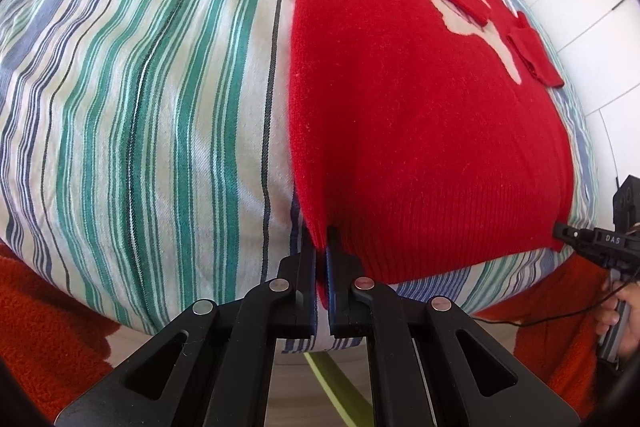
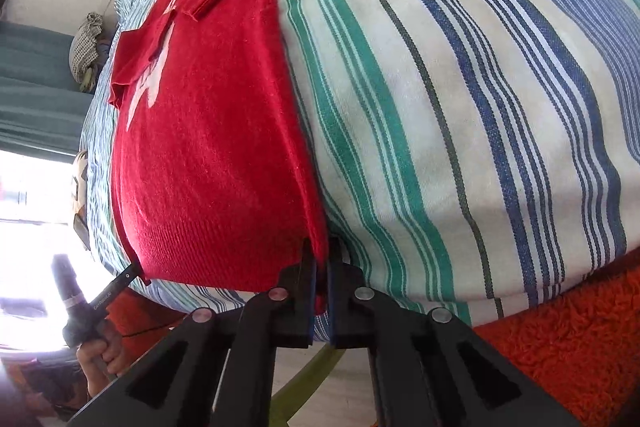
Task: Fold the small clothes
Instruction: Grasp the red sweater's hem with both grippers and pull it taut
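Note:
A small red knit sweater [image 1: 420,115] lies flat on a striped cloth, sleeves folded across its chest over a white motif. My left gripper [image 1: 322,247] is shut on the sweater's near left hem corner. My right gripper [image 2: 322,259] is shut on the near right hem corner of the same sweater [image 2: 208,155]. The right gripper also shows at the far right of the left wrist view [image 1: 560,231], and the left gripper at the lower left of the right wrist view [image 2: 140,273].
The striped blue, green and white cloth [image 1: 140,127] covers the work surface and ends at a near edge. An orange fuzzy rug [image 2: 560,339] lies below. White cupboard doors [image 1: 580,7] stand to the right. A bright window [image 2: 24,227] is at left.

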`<state>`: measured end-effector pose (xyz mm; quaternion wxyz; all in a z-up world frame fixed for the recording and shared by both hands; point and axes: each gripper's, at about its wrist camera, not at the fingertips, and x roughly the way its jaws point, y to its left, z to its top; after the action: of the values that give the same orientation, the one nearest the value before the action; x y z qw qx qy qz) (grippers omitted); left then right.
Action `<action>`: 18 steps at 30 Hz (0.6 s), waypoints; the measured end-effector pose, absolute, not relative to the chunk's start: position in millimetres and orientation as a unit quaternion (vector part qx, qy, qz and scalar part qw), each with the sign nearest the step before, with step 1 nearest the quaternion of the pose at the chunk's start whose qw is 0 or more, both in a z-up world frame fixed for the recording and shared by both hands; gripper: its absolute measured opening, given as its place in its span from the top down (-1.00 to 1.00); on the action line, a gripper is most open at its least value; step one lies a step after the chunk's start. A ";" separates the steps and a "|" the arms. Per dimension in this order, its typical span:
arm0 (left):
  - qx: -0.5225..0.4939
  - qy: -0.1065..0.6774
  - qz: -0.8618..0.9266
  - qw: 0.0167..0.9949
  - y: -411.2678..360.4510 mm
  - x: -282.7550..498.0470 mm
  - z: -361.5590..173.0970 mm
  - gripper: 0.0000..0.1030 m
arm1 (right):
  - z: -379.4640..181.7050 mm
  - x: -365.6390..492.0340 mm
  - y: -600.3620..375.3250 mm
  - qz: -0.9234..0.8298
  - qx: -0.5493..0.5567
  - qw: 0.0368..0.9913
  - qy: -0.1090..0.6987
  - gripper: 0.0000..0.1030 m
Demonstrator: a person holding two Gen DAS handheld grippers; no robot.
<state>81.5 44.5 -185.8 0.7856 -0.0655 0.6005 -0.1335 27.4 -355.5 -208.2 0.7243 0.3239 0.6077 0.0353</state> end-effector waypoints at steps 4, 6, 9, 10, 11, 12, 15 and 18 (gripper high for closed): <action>-0.064 0.599 -0.134 0.787 47.3 79.7 -185.3 0.94 | -207.3 26.6 -355.2 0.035 0.326 0.725 0.606 0.98; -0.065 0.599 -0.134 0.787 48.1 79.2 -185.1 0.94 | -207.5 26.6 -355.8 0.036 0.327 0.724 0.606 0.98; -0.064 0.599 -0.133 0.787 49.3 77.2 -184.7 0.94 | -208.0 25.7 -358.1 0.037 0.328 0.725 0.605 0.97; -0.062 0.599 -0.132 0.787 49.2 76.3 -184.0 0.94 | -207.9 25.6 -358.2 0.037 0.328 0.725 0.604 0.97; -0.060 0.598 -0.132 0.788 48.7 75.9 -183.8 0.94 | -207.8 25.6 -358.6 0.037 0.328 0.725 0.604 0.97; -0.058 0.598 -0.131 0.788 47.6 75.8 -183.6 0.94 | -207.5 25.0 -358.8 0.037 0.327 0.726 0.604 0.97; -0.054 0.597 -0.130 0.790 43.0 76.5 -183.2 0.93 | -207.0 24.3 -358.4 0.036 0.328 0.727 0.603 0.97; -0.052 0.597 -0.129 0.790 39.0 77.6 -183.3 0.93 | -206.7 23.8 -358.0 0.036 0.328 0.727 0.603 0.97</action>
<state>77.6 39.0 -183.3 0.7899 -0.0522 0.5973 -0.1291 23.8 -358.0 -206.7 0.7266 0.3281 0.6025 0.0360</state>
